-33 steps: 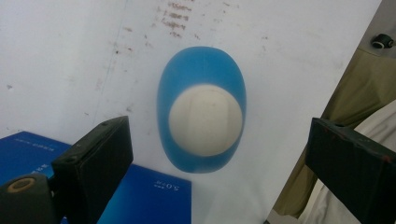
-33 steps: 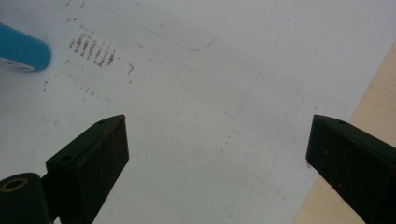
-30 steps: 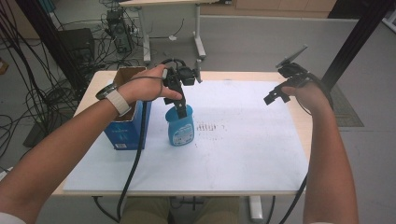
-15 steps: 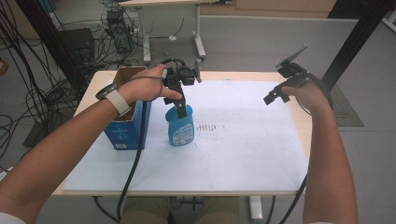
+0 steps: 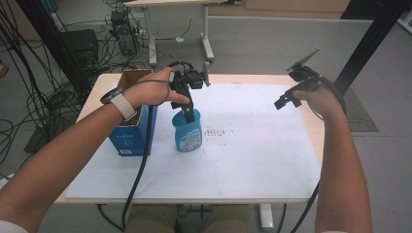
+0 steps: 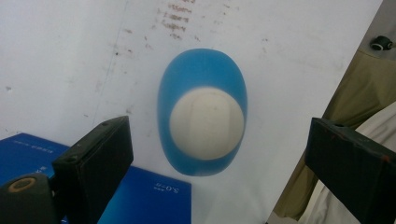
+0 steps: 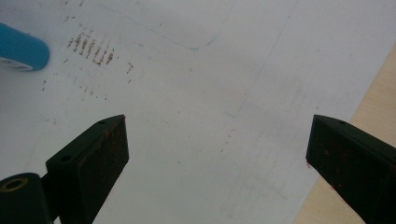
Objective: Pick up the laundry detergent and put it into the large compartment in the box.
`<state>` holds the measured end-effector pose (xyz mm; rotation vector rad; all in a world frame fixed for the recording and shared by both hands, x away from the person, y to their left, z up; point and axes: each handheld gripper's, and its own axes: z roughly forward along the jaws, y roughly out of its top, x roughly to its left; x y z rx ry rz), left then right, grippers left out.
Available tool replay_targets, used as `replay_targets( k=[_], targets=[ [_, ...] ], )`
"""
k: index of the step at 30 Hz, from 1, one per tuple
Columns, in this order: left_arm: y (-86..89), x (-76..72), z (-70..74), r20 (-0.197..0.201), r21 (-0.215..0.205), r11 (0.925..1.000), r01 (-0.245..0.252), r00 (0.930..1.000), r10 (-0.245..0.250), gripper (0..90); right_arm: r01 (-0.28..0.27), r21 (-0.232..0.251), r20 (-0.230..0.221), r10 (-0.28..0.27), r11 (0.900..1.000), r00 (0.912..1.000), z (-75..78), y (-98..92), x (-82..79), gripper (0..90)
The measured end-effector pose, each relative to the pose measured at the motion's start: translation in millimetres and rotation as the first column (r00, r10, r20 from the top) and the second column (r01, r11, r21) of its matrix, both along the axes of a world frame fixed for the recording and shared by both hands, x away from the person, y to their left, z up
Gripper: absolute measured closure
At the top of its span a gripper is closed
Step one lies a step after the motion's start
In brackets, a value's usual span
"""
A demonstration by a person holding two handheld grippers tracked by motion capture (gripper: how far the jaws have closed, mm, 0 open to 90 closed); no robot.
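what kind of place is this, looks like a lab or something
Probably a lab or workshop set up for recording. Bundles of black cables and electronic gear lie on the bare grey floor, a second desk stands behind, and the table is covered by a stained white sheet.

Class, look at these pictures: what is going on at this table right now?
A person holds tongs in each hand over a white mat on a table. The left tongs hang open directly above a blue bottle with a white cap, jaws apart on either side and not touching it. The bottle stands upright beside an open blue box. The right tongs are open too, holding nothing, off near the mat's far right side.
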<state>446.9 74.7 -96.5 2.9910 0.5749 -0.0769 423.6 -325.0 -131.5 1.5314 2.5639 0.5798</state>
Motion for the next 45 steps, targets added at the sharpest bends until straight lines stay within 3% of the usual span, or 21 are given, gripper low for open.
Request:
replay_targets(
  k=[17, 37, 45],
  targets=[
    [-0.7, -0.8, -6.3, 0.008, -0.004, 1.0000, 0.001, 1.0000, -0.001, 8.3, -0.001, 0.002, -0.006, 0.001, 1.000, 1.0000, -3.9, 0.0, 0.4, 5.5],
    [-7.5, -1.9, -28.9, 0.021, 0.002, 1.0000, 0.010, 0.9997, -0.010, 9.1, -0.002, 0.004, -0.013, 0.002, 1.000, 0.9999, -8.8, -0.2, 0.4, 5.5],
    [-13.5, -2.4, -42.0, 0.027, 0.027, 0.9995, 0.015, 0.9995, -0.016, 10.0, -0.007, 0.006, -0.010, 0.007, 1.000, 0.9999, -9.0, 0.8, 0.6, 5.5]
  ],
)
